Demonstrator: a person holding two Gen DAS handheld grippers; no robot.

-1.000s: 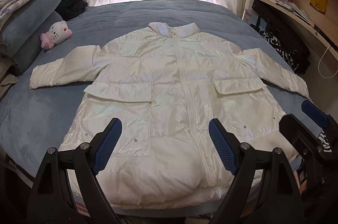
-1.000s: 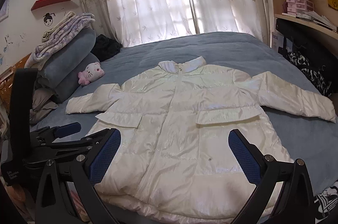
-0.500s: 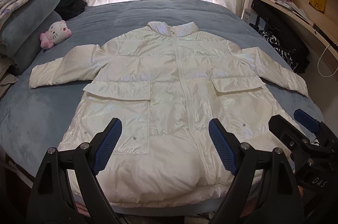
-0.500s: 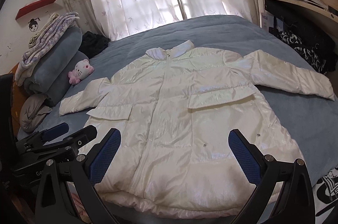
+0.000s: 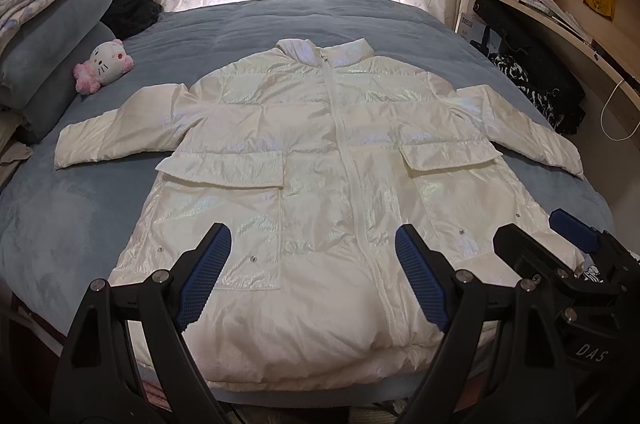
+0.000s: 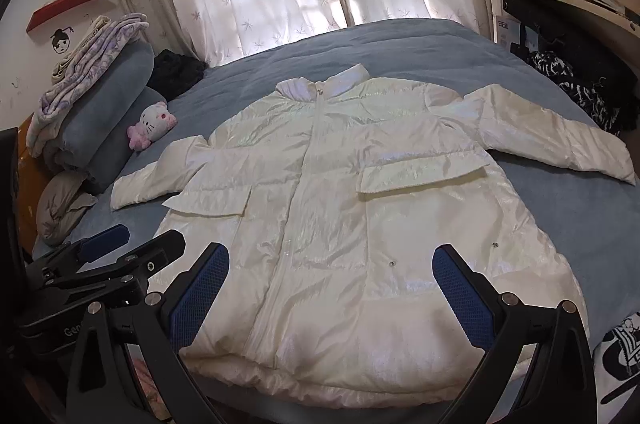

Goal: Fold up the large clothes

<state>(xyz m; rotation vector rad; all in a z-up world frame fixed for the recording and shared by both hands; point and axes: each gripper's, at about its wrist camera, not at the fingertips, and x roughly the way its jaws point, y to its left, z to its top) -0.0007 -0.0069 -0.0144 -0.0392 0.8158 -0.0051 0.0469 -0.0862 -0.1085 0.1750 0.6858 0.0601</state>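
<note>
Holding our left gripper [image 5: 308, 276] and right gripper [image 6: 330, 294] with jaws wide, nothing gripped, above the white jacket [image 5: 320, 183] spread flat on the bed [image 5: 280, 19], collar at twelve o'clock, hem at six

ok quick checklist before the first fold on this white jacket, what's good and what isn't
1. Jacket spread flat, front up, zip closed: ok.
2. Both sleeves out to the sides, not tucked under: ok.
3. Left tool open and empty, over the lower part of the jacket: ok.
4. Right tool open and empty, over the hem side: ok.
5. Bare bed cover beyond the collar to fold onto: ok; the plush toy lies apart from the left sleeve.
6. Hem edge fully on the bed: cannot tell, it sits right at the near edge.
</note>
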